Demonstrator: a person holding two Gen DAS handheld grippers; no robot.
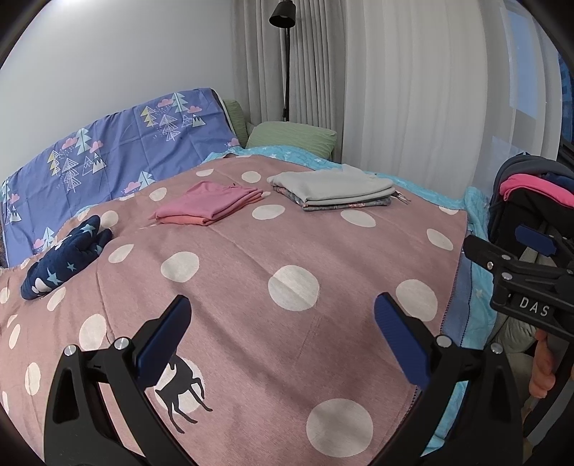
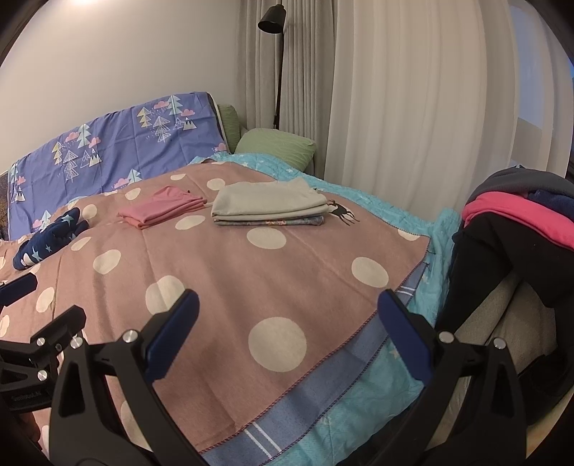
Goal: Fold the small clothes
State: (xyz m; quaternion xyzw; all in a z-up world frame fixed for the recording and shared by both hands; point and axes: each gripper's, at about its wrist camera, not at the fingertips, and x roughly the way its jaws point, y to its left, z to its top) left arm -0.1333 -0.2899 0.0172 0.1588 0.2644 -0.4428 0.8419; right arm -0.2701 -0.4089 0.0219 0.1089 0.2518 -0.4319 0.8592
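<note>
A pink polka-dot blanket covers the bed. On it lie a folded pink garment, a folded grey stack and a rumpled navy star-print garment at the left. A pile of unfolded clothes with a bright pink piece sits at the right of the bed. My left gripper is open and empty above the blanket. My right gripper is open and empty over the blanket's right edge; it also shows in the left wrist view.
A turquoise quilt lies under the blanket. A purple tree-print sheet hangs at the headboard, with green pillows beside it. A black floor lamp and pale curtains stand behind the bed.
</note>
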